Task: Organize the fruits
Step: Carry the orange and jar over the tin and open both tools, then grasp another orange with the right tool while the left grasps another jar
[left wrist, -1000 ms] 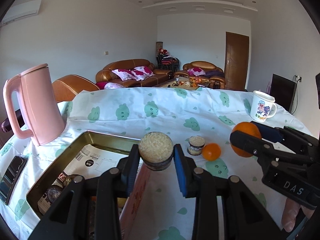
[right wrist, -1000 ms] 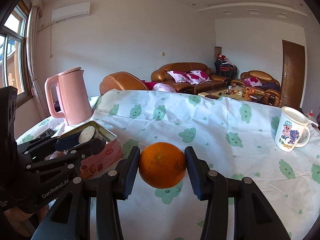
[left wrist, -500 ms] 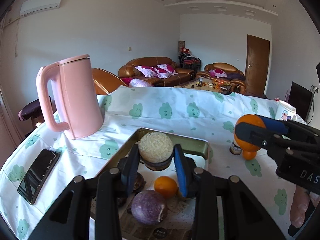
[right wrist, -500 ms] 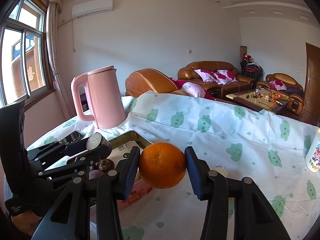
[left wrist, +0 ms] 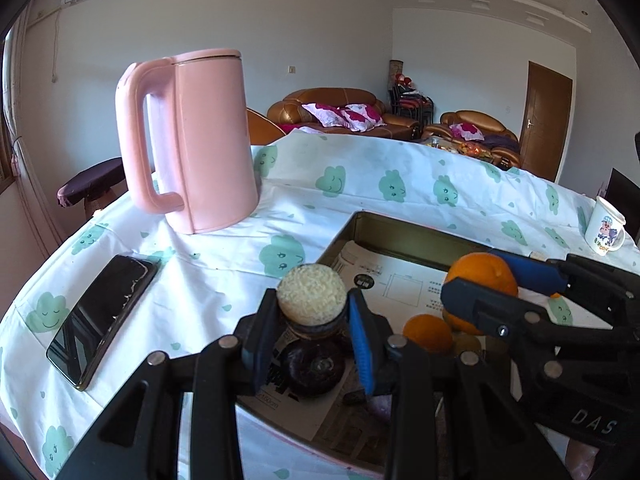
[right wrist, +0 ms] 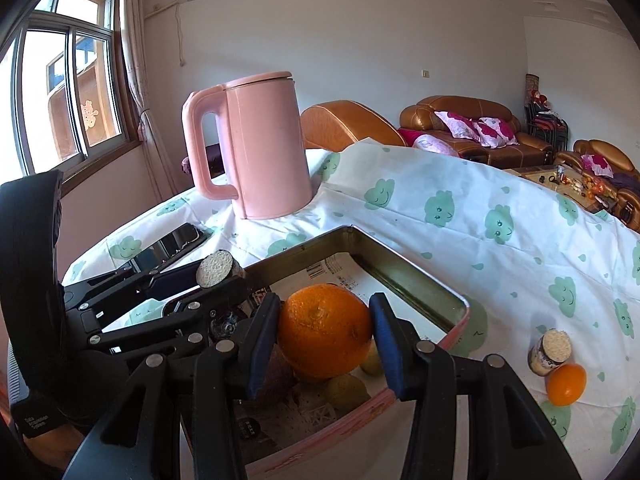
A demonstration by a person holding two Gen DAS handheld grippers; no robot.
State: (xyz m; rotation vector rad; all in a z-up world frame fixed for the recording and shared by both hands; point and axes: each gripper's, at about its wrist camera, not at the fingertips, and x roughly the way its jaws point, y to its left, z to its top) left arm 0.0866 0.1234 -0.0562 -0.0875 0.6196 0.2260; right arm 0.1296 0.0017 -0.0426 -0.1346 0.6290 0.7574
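My left gripper (left wrist: 313, 322) is shut on a short dark cut piece with a pale grainy top (left wrist: 311, 294), held over the near left part of the metal tray (left wrist: 404, 229). My right gripper (right wrist: 326, 334) is shut on a large orange (right wrist: 325, 330), held over the tray (right wrist: 416, 280). The orange also shows in the left wrist view (left wrist: 482, 280). In the tray lie a dark purple fruit (left wrist: 314, 366), a small orange (left wrist: 427, 333) and yellowish fruits (right wrist: 347, 392). On the cloth to the right stand another cut piece (right wrist: 550, 352) and a small orange (right wrist: 566, 384).
A tall pink kettle (left wrist: 192, 140) stands behind the tray on the left. A black phone (left wrist: 104, 312) lies on the cloth at the left. A white printed mug (left wrist: 606, 232) stands at the far right. Sofas and a door are in the background.
Both grippers have moved left and closer to the tray with their loads; they now hang over it, with the kettle looming larger.
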